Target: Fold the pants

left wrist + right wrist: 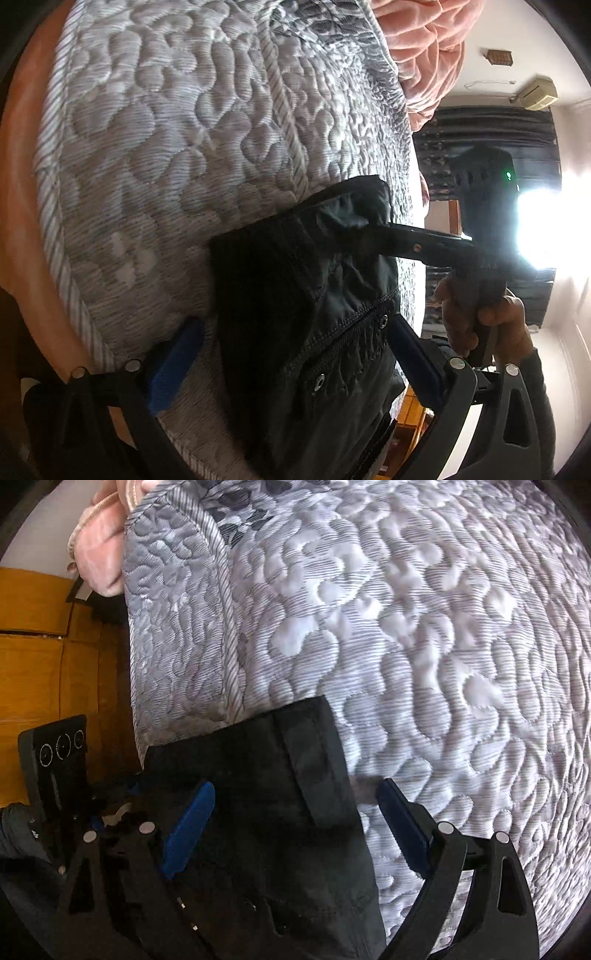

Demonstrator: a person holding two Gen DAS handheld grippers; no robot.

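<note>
Left jaws: the left gripper (291, 350) stands wide, blue pads either side of the waistband end of the pants (306, 295); neither pad presses the cloth, so nothing is gripped.
Right jaws: the right gripper (295, 819) is also spread wide, pointing steeply down over the folded stack; one pad lies over the dark cloth, the other over bare quilting. No hold here either.
Right gripper from the other side: in the left wrist view its finger (413, 243) reaches in just above the top edge of the fold, the person's hand (480, 314) wrapped on the handle.
Pants: black, already doubled into a compact block near the edge of the mattress (443, 646); eyelets and stitched seam of the waistband face the left camera, a folded flap sits on top in the right view.
Step in hand: my read, late in the folding; both tools let go or about to re-grip for a last fold or a smoothing press.
Next move calls for: closing on an edge through all layers, then carrying it over without dragging the stack toward the mattress edge.
Around: pink blanket (424, 48) bunched at the far corner, well apart; wooden cabinet (48, 657) beside the bed; dark curtain (491, 147) and glaring window beyond.
In the way: nothing on the quilting near the pants; the nearby mattress edge is the one risk.
</note>
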